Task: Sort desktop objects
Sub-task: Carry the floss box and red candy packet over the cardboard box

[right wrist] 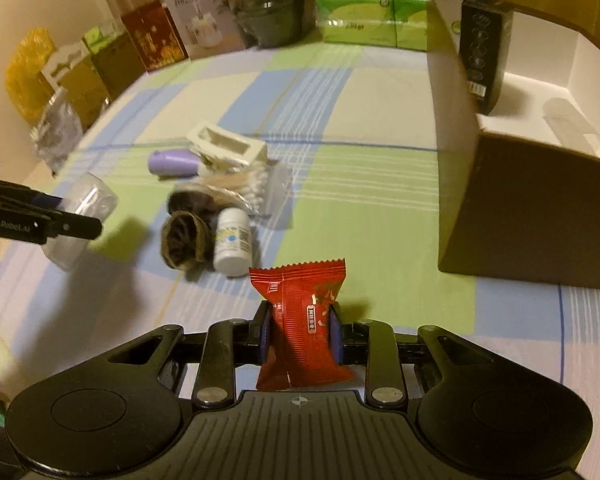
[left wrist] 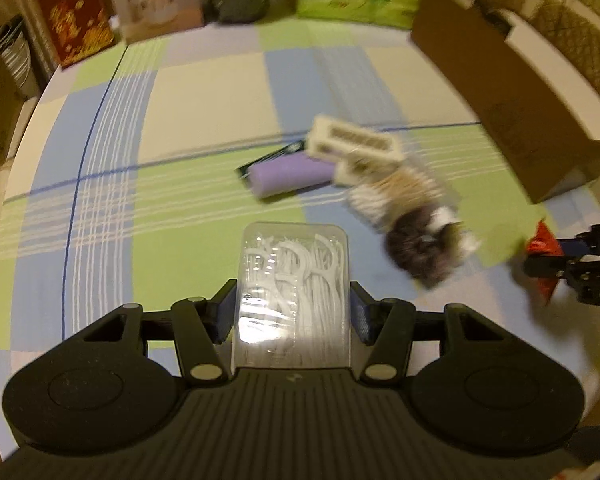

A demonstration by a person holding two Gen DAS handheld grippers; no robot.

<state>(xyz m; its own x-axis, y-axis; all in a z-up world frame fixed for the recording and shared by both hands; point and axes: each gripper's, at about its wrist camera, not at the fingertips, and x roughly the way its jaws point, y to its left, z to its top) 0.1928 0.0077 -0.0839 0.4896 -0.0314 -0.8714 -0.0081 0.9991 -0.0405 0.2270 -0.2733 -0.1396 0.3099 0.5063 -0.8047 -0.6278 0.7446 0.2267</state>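
A checked tablecloth (right wrist: pixel 340 168) carries a small pile (right wrist: pixel 216 208) beside a cardboard box (right wrist: pixel 520 208). The left gripper (left wrist: pixel 294 312) clamps a clear box of floss picks (left wrist: pixel 294 280); the right gripper (right wrist: pixel 300 334) pinches a red snack packet (right wrist: pixel 304 320). Both are lifted mid-carry, and likely go into the cardboard box next.

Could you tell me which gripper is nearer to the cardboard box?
Right. The right gripper, holding a red packet, is just left of the cardboard box; the left gripper is farther left, beyond the pile.
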